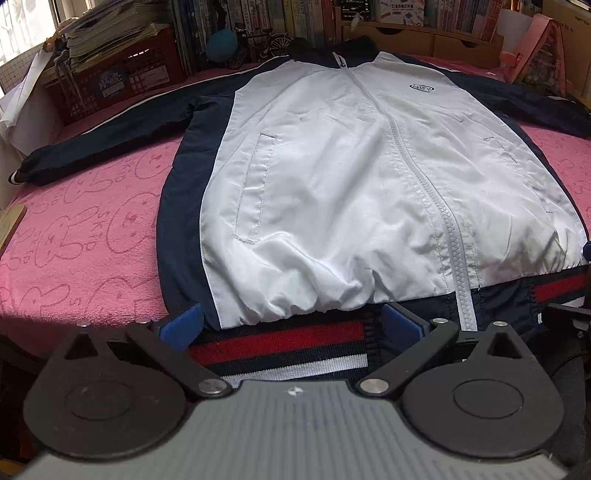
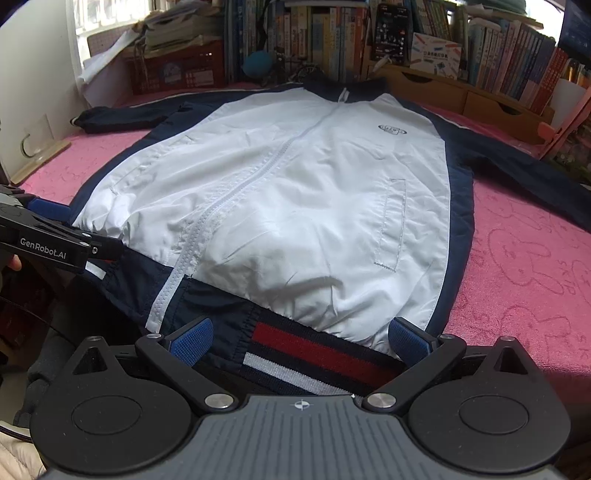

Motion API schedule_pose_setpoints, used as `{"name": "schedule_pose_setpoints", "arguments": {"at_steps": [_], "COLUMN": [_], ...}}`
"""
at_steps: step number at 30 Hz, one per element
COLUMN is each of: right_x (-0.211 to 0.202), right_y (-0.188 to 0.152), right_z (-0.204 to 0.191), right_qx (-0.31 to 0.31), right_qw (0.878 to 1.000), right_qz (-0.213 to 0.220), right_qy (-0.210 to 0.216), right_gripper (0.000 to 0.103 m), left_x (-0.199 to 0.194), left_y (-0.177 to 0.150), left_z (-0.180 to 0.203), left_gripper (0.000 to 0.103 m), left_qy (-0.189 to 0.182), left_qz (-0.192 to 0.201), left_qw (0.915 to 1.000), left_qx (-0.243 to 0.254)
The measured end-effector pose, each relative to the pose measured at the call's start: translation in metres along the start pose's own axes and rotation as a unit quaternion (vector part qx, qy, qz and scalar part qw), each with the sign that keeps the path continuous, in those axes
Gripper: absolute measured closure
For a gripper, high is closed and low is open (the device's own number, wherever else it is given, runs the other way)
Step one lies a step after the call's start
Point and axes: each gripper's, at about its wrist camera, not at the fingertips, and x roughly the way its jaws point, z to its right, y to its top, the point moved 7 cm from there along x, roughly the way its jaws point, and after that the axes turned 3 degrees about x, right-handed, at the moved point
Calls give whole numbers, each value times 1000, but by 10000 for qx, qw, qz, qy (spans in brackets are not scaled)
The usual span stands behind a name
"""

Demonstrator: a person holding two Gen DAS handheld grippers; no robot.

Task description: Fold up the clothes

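Jacket (image 1: 332,177) lies flat, front up, zipped, on the pink towel (image 1: 85,236) covering the worktop; fills the centre of both views, collar at top centre, striped hem band (image 1: 280,347) at bottom centre. White front panels, navy sides and sleeves, small logo (image 1: 421,88) on the chest at upper right of the left wrist view. Zipper (image 1: 417,173) runs collar to hem, leaning right in the left wrist view, leaning left in the right wrist view. One sleeve (image 1: 96,140) stretches out to the left edge with its cuff lying on the towel; the other runs off toward the right edge. Slit pocket (image 1: 255,188) visible left of centre in the left wrist view. Hem band is red, navy and white, gathered fabric puckered just above it. Left gripper (image 1: 291,325) sits at bottom centre, blue-padded fingers spread wide, hem band between them, not pinching. Right gripper (image 2: 301,338) same story in its own view: fingers spread, straddling the hem band (image 2: 321,350), pads apart from each other. In the right wrist view the left gripper body shows at the left edge, marked GenRobot.AI, at the jacket's hem corner. Behind the jacket, top of frame: row of books (image 2: 325,33), red crate (image 1: 118,77) with stacked papers at upper left, wooden drawer unit (image 2: 461,92) at upper right.
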Motion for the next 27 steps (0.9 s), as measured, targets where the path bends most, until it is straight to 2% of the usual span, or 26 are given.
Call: {"name": "schedule_pose_setpoints", "arguments": {"at_steps": [15, 27], "right_x": [-3, -3], "right_y": [-3, -8], "right_z": [0, 13], "right_qx": [12, 263], "right_qw": [10000, 9991], "right_qz": [8, -61], "right_qy": [-68, -317], "right_gripper": [1, 0], "left_x": [2, 6], "left_y": [-3, 0], "left_z": [10, 12], "left_gripper": [0, 0], "left_qy": [-178, -200], "left_qz": [-11, 6], "left_qw": [9998, 9997], "left_qx": [63, 107]}}
